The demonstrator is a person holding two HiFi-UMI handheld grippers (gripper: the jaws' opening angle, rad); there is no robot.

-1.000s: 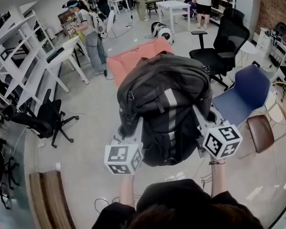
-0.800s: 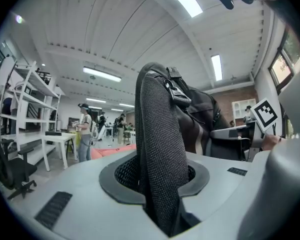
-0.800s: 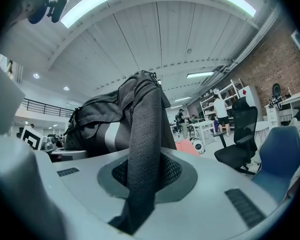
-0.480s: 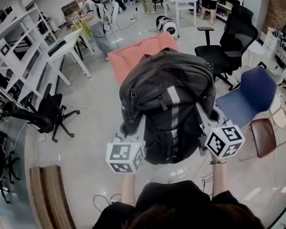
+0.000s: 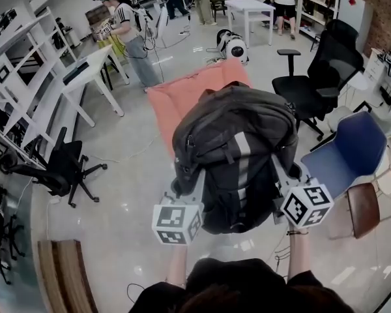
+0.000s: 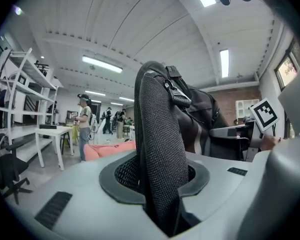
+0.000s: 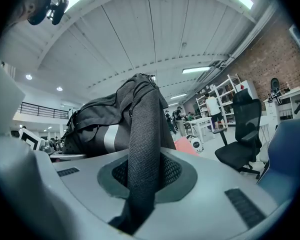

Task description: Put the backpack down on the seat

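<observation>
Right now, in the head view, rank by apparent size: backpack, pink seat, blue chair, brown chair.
1. backpack, closest to the camera.
2. pink seat and blue chair look alike; the backpack hides part of the seat.
3. brown chair.

Black shirt point(image 5: 247, 280), white cubes point(image 5: 176, 223) printed with black squares.

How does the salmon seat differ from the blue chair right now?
The salmon seat lies straight ahead, partly hidden behind the backpack; the blue chair stands off to the right. The salmon seat looks low and soft; the blue chair has a curved shell. Both sit on the floor.
</observation>
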